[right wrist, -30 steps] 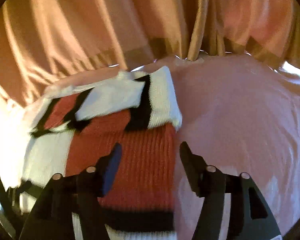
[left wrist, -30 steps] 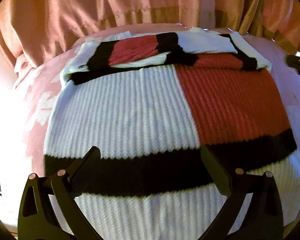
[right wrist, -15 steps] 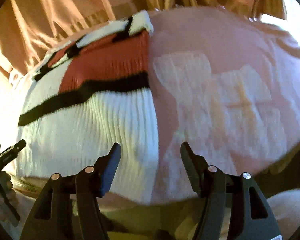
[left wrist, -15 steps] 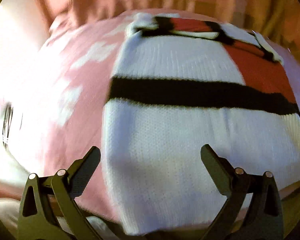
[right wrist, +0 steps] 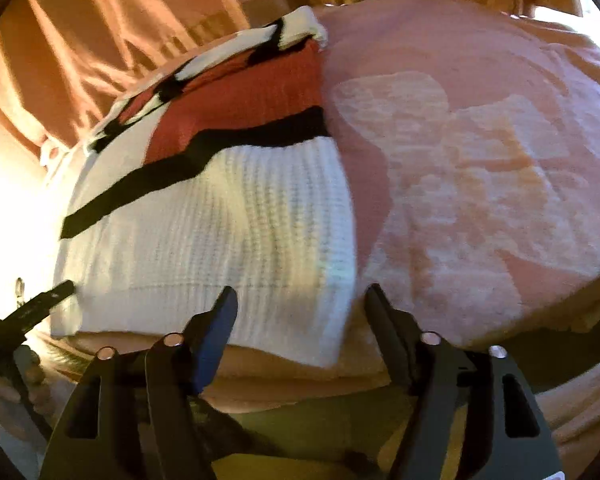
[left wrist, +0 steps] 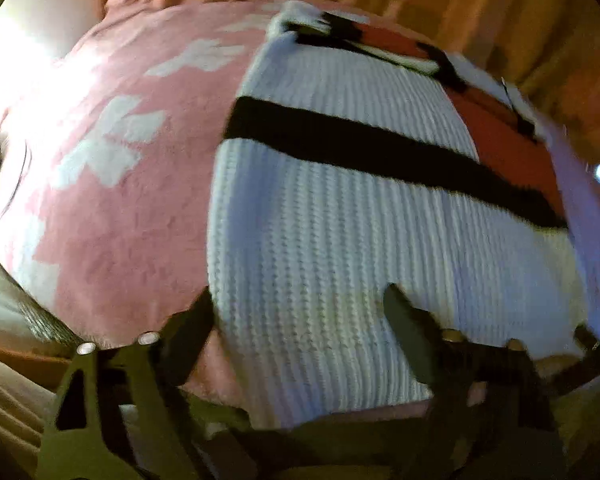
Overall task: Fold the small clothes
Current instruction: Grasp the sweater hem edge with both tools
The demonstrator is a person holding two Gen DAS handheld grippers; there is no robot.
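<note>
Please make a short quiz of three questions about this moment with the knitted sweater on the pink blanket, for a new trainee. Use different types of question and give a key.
1. True or false: the left gripper is shut on the sweater.
2. Multiple choice: in the right wrist view, which part of the sweater lies nearest the right gripper? A) the red panel B) the white ribbed hem C) the folded sleeves
3. Fill in: the sweater lies on a pink ____ with pale shapes.

Key: 1 false, both fingers stand apart, at the near hem. 2 B, the white ribbed hem. 3 blanket.
</note>
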